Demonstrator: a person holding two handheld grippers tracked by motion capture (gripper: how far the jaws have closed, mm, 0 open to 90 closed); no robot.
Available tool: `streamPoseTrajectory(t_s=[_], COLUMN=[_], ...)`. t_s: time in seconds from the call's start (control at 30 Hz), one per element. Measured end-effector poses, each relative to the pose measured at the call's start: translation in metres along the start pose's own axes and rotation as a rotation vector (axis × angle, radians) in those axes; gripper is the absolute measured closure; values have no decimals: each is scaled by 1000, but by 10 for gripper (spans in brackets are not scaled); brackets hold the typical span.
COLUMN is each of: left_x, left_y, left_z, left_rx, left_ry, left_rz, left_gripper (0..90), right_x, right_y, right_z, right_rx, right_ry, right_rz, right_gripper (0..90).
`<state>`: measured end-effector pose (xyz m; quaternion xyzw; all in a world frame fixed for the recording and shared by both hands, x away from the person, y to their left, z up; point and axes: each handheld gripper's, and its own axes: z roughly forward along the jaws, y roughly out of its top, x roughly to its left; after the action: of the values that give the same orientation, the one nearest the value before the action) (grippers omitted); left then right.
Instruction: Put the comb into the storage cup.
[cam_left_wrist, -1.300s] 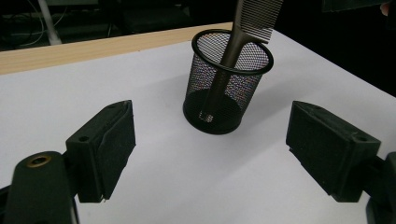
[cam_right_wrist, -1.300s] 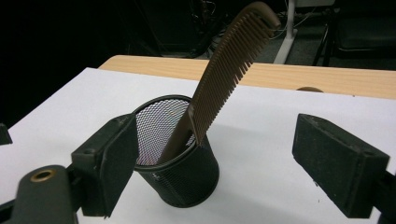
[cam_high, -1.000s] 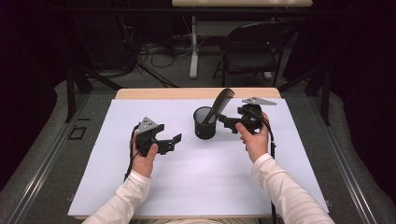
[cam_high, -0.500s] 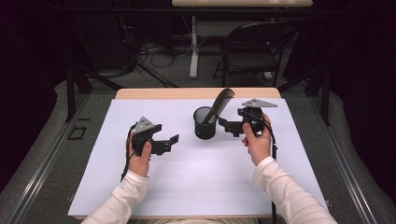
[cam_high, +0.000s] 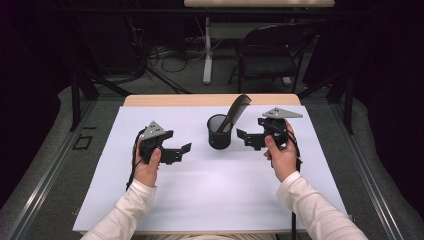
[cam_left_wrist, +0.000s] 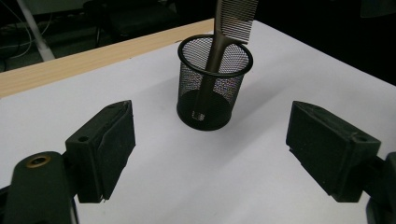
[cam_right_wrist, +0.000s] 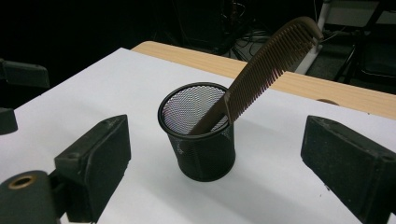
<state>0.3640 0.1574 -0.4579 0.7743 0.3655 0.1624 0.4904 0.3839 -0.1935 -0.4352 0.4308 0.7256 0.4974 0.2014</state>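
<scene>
A black mesh cup (cam_high: 219, 134) stands upright on the white sheet, and a brown comb (cam_high: 236, 109) leans in it with its teeth end sticking out up and to the right. My left gripper (cam_high: 184, 151) is held to the left of the cup, jaws open and empty, pointing at it. My right gripper (cam_high: 246, 138) hovers close on the cup's right side, also open and empty. In the left gripper view the cup (cam_left_wrist: 213, 88) and comb (cam_left_wrist: 235, 17) sit ahead of the spread jaws. In the right gripper view the cup (cam_right_wrist: 200, 135) and comb (cam_right_wrist: 267, 64) are nearer.
The white sheet (cam_high: 210, 195) covers most of a wooden table, whose bare edge (cam_high: 200, 100) shows at the back. A folding chair (cam_high: 270, 55), a table leg and cables stand on the floor beyond. A dark stretch of floor lies on both sides.
My right gripper has drawn back slightly to the right, away from the cup. The left gripper, cup and comb stay about where they were.
</scene>
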Motion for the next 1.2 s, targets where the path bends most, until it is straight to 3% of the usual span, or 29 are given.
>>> streamPoseTrajectory(t_s=[0.37, 0.8, 1.2], left_x=[7, 31, 44], left_y=[4, -24, -52], left_z=[-18, -49, -72], left_rx=[12, 14, -18], left_ry=[-1, 33, 61], left_rz=[8, 9, -28], left_gripper=[161, 161, 160], right_x=[0, -13, -13], right_y=[-7, -35, -60], right_z=[-12, -31, -49], right_rx=[-7, -12, -17], right_ry=[1, -8, -28], right_rz=[-14, 3, -5], right_gripper=[84, 75, 75])
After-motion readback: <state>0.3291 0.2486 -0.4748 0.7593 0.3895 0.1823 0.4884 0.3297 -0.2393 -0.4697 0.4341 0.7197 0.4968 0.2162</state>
